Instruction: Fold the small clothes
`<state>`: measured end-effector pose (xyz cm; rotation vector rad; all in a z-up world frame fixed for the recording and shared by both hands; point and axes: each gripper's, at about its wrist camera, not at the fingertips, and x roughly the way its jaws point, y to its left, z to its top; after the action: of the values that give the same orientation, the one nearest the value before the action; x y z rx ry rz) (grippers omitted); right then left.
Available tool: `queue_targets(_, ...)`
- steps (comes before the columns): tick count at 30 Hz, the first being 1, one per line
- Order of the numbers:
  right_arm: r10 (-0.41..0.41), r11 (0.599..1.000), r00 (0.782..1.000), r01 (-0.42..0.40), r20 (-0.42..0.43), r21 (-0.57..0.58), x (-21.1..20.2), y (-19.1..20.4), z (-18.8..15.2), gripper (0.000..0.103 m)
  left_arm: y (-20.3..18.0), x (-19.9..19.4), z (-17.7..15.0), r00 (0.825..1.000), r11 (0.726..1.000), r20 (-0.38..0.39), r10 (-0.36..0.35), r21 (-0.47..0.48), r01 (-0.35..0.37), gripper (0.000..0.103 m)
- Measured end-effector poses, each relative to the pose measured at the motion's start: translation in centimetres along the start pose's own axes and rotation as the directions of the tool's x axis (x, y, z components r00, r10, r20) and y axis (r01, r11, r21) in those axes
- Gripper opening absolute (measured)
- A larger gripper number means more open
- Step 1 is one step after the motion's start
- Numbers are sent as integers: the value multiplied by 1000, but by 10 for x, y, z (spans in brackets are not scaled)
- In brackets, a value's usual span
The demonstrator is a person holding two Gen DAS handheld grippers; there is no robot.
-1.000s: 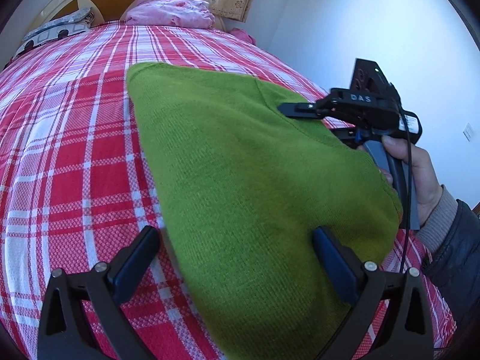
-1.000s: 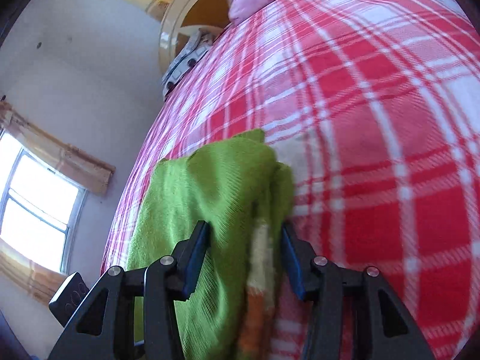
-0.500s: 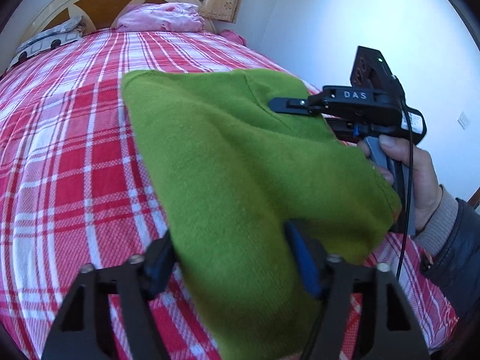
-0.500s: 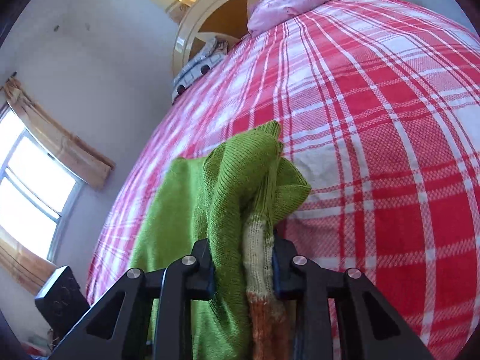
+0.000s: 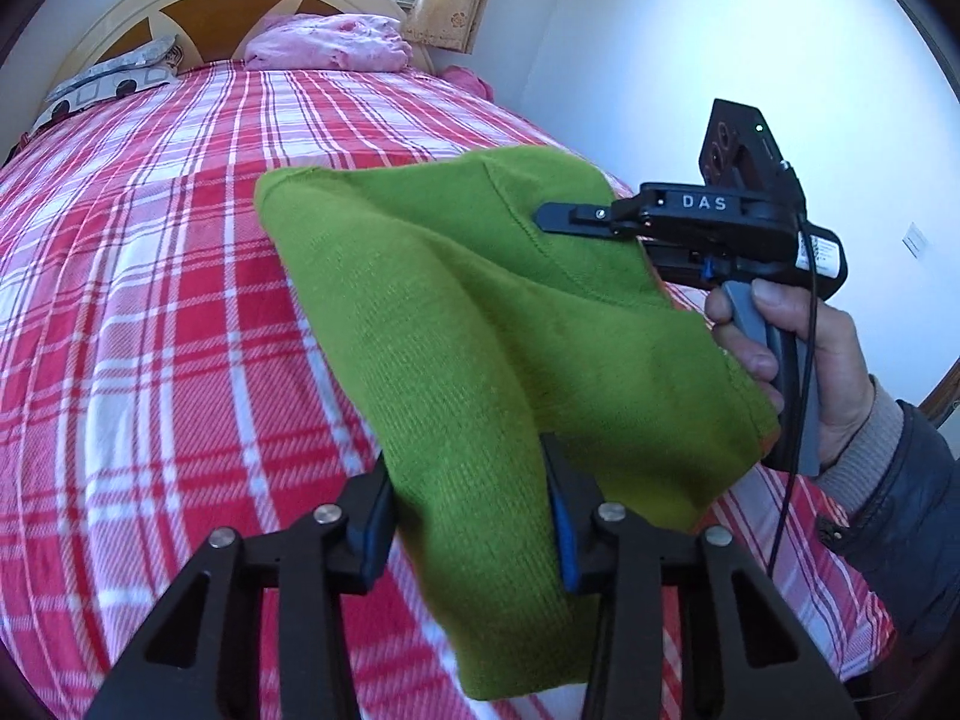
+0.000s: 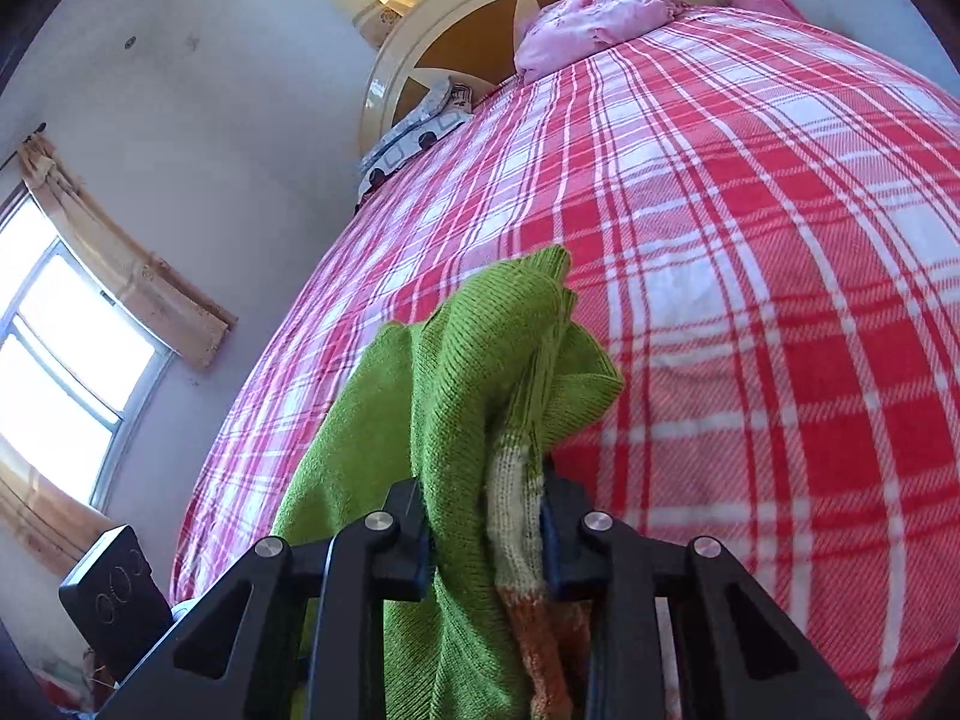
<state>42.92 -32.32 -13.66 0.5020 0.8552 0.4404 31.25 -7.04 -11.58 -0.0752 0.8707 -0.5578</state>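
Above the bed [image 5: 150,312], both grippers' fingers [image 5: 378,516] pinch the green sweater [image 5: 468,324].

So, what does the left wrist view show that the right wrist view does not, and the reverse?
Only the left wrist view shows the right gripper from outside, with the hand holding it, and the left gripper shut on the sweater. Only the right wrist view shows the sweater's cream and orange stripes and a side window. Both show the green sweater, the plaid bed, the headboard and the pink bundle.
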Motion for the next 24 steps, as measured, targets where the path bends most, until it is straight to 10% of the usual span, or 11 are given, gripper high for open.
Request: queue_targets(24,159,987,987,-159,2,-18,0,96,-67,27,22,-89,-49,995,998,76,59,-8,-58,40)
